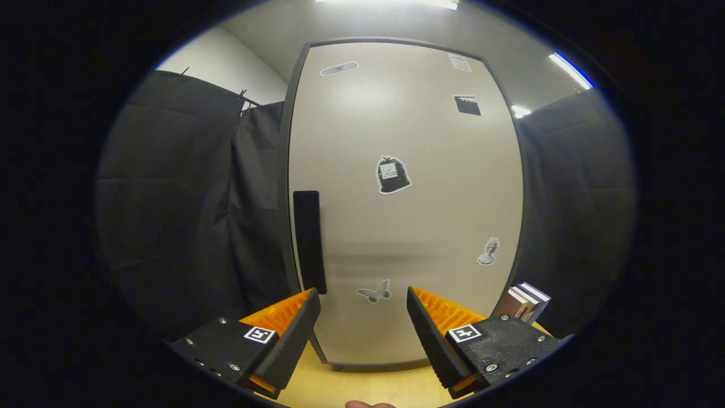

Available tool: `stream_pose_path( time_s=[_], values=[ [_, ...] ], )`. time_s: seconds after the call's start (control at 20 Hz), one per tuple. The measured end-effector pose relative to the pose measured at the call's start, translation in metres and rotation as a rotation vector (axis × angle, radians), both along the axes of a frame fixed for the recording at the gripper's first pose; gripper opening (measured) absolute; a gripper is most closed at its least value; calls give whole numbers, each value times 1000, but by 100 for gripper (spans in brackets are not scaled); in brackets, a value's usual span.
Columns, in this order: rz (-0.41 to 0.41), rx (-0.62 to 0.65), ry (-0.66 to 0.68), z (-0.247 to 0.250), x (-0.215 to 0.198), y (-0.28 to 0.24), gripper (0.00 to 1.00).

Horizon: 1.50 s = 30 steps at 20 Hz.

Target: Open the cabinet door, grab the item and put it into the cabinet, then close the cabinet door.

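Observation:
A tall beige cabinet stands just ahead of me on a wooden tabletop, its door shut and dotted with small stickers. A black vertical handle runs along the door's left edge, just beyond my left fingertip. My gripper is open, its two fingers spread wide with nothing between them, pointing at the lower part of the door. To the cabinet's lower right, a few upright books or boxes stand beyond my right finger.
Black cloth walls close in on both sides of the cabinet. A white wall and ceiling lights show above. A fingertip of a person peeks in below the fingers.

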<state>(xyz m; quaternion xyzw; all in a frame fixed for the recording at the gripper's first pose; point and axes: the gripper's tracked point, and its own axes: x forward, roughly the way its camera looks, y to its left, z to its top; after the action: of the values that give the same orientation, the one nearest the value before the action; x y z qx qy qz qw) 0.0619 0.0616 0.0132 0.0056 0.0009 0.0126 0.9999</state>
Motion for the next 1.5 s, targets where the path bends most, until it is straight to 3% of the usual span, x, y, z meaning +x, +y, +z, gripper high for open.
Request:
stream_pose_path(
  time_s=[0.4,0.55,0.65,1.05,1.5],
  values=[
    [-13,28,48,-1,62,42,84],
    [31,76,86,-4,72,54,50],
    [33,25,80,-4,74,51,35],
    [143,-9,39,-2,65,53,21],
    [286,11,67,-5,41,50,21]
  ],
)
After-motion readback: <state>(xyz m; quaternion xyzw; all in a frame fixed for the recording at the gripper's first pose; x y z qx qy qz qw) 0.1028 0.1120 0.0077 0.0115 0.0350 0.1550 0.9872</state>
